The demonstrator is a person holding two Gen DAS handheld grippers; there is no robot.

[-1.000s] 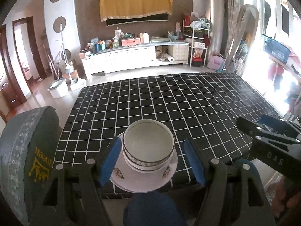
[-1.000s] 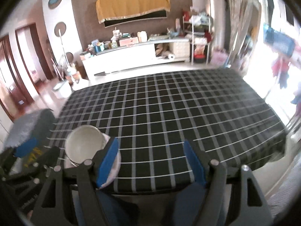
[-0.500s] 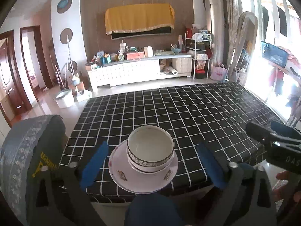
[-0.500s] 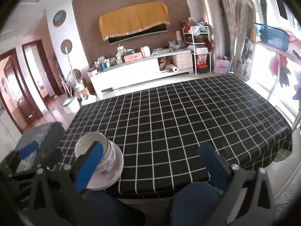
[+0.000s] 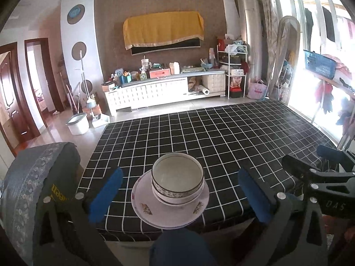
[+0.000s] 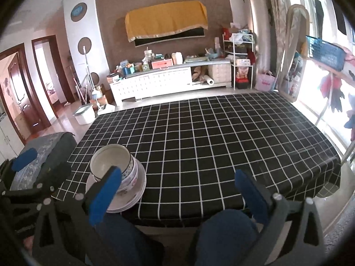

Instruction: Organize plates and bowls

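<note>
A stack of white patterned bowls [image 5: 177, 177] sits on stacked white plates [image 5: 145, 207] at the near edge of a table with a black checked cloth [image 5: 221, 137]. The plates overhang the edge slightly. My left gripper [image 5: 179, 196] is open and empty, its blue pads either side of the stack and behind it, off the table. The stack also shows in the right wrist view [image 6: 115, 173], low left. My right gripper [image 6: 177, 194] is open and empty, back from the table edge, to the right of the stack.
A grey upholstered chair [image 5: 33, 181] stands left of the table. The person's blue-clad knees [image 6: 224, 232] are under the near edge. A white TV cabinet [image 5: 155, 88] and a white bucket [image 5: 77, 124] are beyond the table.
Both grippers have drawn back and up from the table and opened wider. The left one no longer flanks the stack closely. The stack has stayed put.
</note>
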